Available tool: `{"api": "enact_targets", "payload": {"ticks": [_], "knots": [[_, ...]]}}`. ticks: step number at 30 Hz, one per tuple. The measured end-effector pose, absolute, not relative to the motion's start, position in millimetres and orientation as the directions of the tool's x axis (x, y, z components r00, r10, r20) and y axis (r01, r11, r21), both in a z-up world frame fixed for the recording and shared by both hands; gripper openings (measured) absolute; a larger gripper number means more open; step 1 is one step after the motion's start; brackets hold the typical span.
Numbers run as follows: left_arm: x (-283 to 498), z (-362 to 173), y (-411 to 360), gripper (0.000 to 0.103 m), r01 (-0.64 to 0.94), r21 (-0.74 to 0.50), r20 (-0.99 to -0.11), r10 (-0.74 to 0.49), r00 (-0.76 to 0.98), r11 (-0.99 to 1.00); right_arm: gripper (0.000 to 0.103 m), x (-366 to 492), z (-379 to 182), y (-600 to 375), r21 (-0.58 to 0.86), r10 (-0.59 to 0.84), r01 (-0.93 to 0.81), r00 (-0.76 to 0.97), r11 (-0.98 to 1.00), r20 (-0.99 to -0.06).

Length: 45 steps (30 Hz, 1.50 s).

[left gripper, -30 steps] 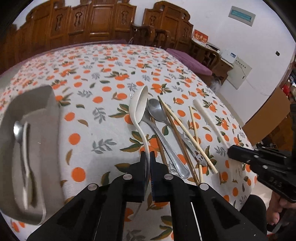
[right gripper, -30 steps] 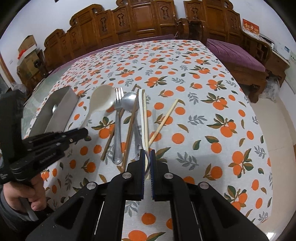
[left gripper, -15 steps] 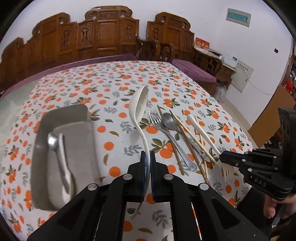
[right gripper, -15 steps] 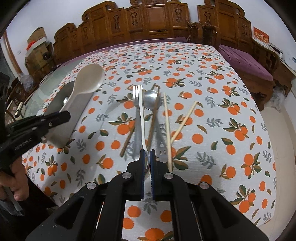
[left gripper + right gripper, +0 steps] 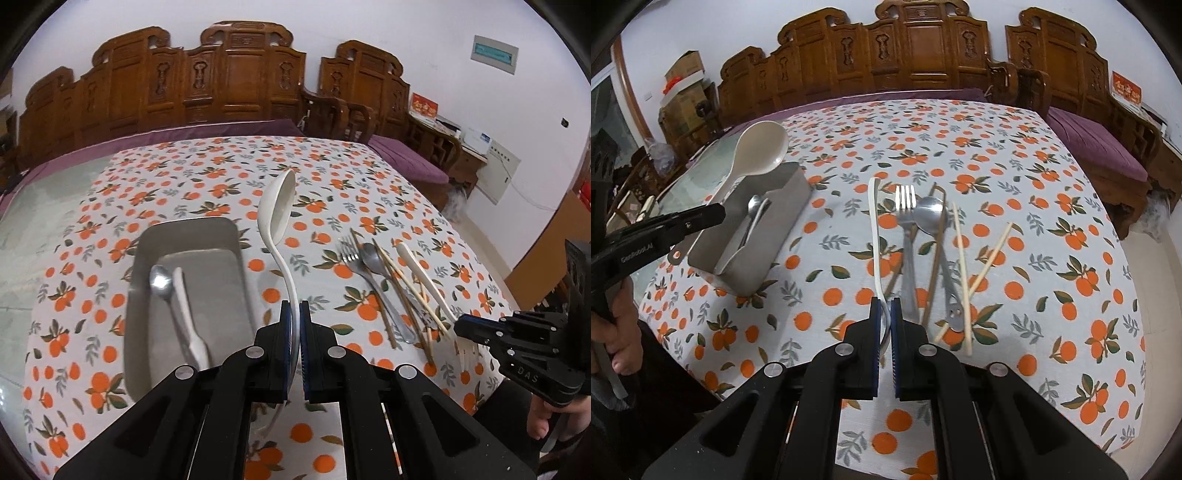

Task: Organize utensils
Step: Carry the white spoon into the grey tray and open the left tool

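You lifted both catches off the worktop (image 5: 192,177). Left tool (image 5: 294,314) clamped on the ladle (image 5: 277,206), beside the tray (image 5: 184,225); right tool (image 5: 885,310) clamped on the white fork (image 5: 874,229). Tray held two; pile (image 5: 931,236) left.

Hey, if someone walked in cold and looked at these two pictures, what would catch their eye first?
Probably the big white ladle, pinched by its handle in the left gripper and held above the orange-print tablecloth, beside the metal tray that already holds two utensils. Next, the right gripper is shut on a white fork, with a loose heap of chopsticks and metal cutlery lying just right of it.
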<state>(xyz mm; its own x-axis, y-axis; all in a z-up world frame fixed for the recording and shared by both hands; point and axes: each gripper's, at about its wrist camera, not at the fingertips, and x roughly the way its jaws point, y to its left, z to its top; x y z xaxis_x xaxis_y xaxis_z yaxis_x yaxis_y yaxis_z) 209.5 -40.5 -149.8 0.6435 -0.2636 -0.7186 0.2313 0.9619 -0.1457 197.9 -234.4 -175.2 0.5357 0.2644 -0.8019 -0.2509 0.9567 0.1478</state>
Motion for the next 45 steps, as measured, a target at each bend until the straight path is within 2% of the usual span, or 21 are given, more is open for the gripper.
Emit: {"api": "enact_targets", "payload": {"ticks": [19,35,39,45], "knots": [[236,-178,10,0.004,0.141,-0.148,-0.782,-0.203,0.59,0.979,0.006,229,-161,-172,0.133,0.299,-0.327,0.536,0.936,-0.79],[264,-211,30,0.004,0.094,-0.179,-0.821,-0.201,0.535,0.979,0.006,251,-169,-125,0.139,0.326,-0.372,0.504,0.918,-0.8],[265,-204,32,0.013,0.092,-0.183,-0.81,-0.203,0.551,0.979,0.006,256,-173,-118,0.142,0.327,-0.375,0.494,0.916,-0.805],[262,-187,45,0.016,0.084,-0.188,-0.788,-0.202,0.582,0.978,0.006,263,-175,-107,0.151,0.336,-0.381,0.484,0.912,-0.808]]}}
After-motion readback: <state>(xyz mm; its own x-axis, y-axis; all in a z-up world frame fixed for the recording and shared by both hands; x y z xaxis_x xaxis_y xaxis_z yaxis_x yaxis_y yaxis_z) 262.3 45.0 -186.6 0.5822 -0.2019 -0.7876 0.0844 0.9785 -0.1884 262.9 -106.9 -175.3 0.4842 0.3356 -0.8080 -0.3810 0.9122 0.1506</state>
